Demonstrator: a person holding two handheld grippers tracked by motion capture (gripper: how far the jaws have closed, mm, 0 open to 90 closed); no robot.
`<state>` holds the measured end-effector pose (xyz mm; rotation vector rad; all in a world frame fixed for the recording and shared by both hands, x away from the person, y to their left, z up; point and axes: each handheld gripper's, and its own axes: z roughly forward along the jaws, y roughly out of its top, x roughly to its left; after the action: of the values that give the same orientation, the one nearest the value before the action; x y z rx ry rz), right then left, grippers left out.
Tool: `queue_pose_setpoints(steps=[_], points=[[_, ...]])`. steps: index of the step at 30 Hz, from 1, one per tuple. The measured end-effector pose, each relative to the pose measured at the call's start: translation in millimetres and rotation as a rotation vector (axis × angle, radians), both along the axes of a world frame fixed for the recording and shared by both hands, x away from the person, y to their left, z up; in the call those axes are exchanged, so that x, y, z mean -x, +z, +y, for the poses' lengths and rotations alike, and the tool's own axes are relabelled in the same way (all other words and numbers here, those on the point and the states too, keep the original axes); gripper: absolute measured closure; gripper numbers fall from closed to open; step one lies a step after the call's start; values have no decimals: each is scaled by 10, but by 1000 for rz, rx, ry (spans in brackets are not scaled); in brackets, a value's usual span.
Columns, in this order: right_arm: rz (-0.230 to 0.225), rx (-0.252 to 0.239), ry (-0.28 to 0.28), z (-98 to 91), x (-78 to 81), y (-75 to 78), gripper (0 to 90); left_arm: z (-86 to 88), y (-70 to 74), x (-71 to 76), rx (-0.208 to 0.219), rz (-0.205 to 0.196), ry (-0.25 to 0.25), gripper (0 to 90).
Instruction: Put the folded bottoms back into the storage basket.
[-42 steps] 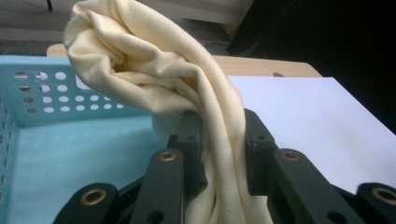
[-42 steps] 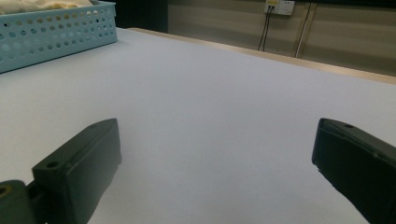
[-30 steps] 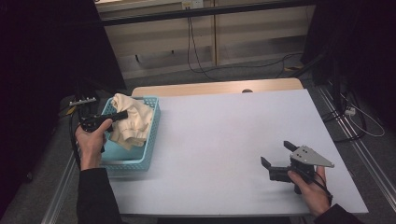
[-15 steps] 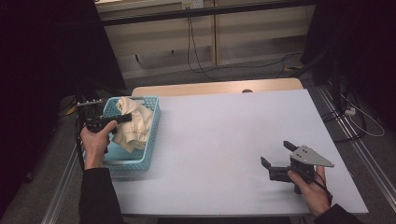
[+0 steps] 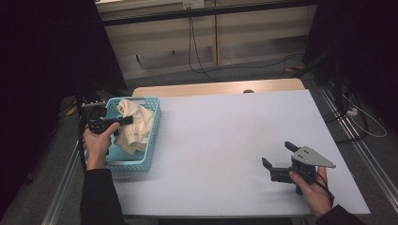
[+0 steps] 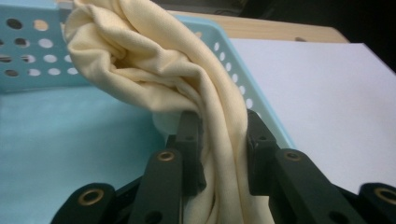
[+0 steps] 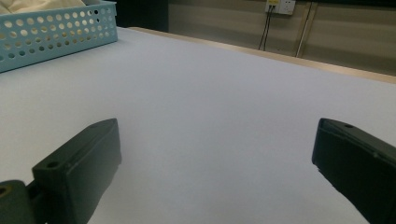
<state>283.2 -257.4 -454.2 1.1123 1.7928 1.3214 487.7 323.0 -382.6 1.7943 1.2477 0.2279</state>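
At the desk's left edge the left gripper [image 5: 126, 120], held level over the blue basket [image 5: 149, 140], clamps a fold of the cream cloth [image 6: 187, 88] lying in that basket. Near the front right corner the right gripper [image 5: 278, 155] rests on the desk [image 5: 225, 136], jaws wide apart, nothing between them.

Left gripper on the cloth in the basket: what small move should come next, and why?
Probably a short lift straight up. The left gripper is shut on a fold of the cream cloth, but most of the cloth is inside the blue basket. Raising it should free it from the basket wall before carrying it to the table, where the right gripper waits open.
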Motion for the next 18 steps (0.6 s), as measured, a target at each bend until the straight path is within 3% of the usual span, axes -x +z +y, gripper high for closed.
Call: queue_pose_setpoints(steps=[10,18], points=[[0,-1,-1,-2,2,1,10,28,-47,-8,3,17,16,721],[-1,-2,-2,-2,3,3,10,46,-90,-23,-35,27,24,719]])
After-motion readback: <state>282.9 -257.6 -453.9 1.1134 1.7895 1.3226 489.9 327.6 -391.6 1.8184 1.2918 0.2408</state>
